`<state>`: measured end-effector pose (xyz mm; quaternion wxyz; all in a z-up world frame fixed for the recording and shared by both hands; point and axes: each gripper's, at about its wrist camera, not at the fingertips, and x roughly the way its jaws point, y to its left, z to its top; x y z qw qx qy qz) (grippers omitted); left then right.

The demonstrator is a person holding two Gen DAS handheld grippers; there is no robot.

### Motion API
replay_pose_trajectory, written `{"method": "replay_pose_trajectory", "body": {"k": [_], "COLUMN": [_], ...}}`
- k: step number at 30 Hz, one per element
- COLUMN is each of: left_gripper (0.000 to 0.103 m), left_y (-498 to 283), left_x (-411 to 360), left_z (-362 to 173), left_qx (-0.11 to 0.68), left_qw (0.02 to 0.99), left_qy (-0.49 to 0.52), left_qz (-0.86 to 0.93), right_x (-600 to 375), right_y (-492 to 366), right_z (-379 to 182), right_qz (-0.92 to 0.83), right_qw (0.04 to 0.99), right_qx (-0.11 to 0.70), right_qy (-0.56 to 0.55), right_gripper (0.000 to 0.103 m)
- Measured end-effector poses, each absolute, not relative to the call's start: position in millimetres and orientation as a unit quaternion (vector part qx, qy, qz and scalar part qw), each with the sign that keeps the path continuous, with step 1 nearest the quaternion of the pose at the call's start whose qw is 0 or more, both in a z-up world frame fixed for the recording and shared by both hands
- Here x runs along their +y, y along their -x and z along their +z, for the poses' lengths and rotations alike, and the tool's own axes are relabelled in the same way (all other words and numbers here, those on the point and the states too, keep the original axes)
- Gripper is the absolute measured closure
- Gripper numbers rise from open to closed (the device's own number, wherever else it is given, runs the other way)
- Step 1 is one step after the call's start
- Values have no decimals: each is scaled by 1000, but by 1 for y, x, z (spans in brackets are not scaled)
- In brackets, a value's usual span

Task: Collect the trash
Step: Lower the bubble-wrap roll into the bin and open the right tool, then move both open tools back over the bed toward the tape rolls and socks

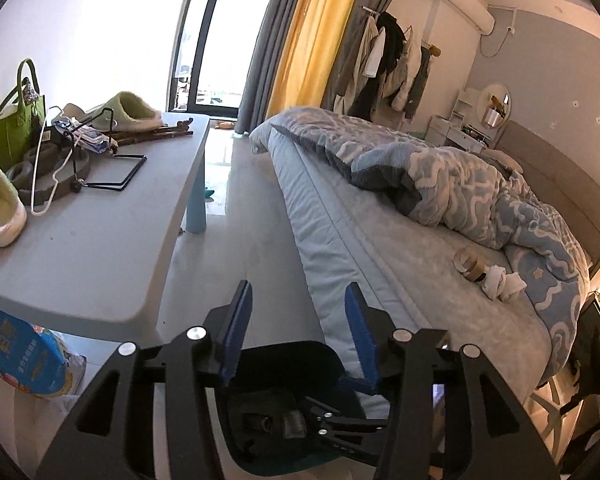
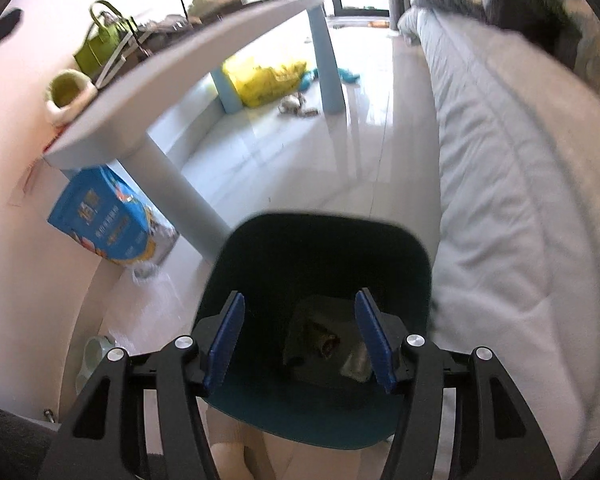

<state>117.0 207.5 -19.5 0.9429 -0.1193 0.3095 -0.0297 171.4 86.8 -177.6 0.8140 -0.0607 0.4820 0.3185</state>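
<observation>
**Operator:** Right wrist view first: my right hand-held gripper (image 2: 300,338) hangs over the dark bin (image 2: 320,248), blue pads spread, nothing between them. Down inside the bin I see crumpled trash (image 2: 324,340), dark and brownish, lying on the bottom.

**Spotter:** And the left one?

**Operator:** My left hand-held gripper (image 1: 298,332) is spread too, pads apart and empty. Below it I catch the bin (image 1: 284,364) again, with the right hand-held gripper (image 1: 332,426) showing inside the rim line, black linkage and all.

**Spotter:** What's around you?

**Operator:** The bin sits on the floor (image 2: 300,140) just beside the bed (image 1: 420,264). On the bed there's a rumpled blue quilt (image 1: 480,196), and near its edge two tape rolls (image 1: 470,266) touching a white balled sock (image 1: 502,282). To the left, the table (image 1: 100,248) carries a green bag (image 1: 12,128), fuzzy slippers (image 1: 134,112), a white hanger (image 1: 46,168) and a black wire stand (image 1: 112,168).

**Spotter:** Anything under it?

**Operator:** A blue printed package (image 2: 100,220) by the near leg, a yellow bag (image 2: 268,80) further back, small scraps (image 2: 298,106) on the floor next to it.
</observation>
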Motion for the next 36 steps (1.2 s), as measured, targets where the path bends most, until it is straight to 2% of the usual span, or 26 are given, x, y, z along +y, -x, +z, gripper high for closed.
{"method": "replay_pose_trajectory", "body": {"k": [2,20,36], "left_gripper": [45,23,20], "left_y": [-117,-132,-162], "left_x": [207,153,90], "left_z": [-19,-9,-13], "left_qx": [308,295,303], "left_qw": [943,949,945], "left_qy": [119,92,84], "left_qz": [-29,-55,-88], "right_x": [84,10,-91], "right_y": [-170,-178,-200], "right_z": [-163,-102,-73], "right_qz": [320,287,227], "right_qw": [824,874,906], "right_qx": [464,388,356], "right_qy": [65,44,22], "right_gripper": [44,36,31]}}
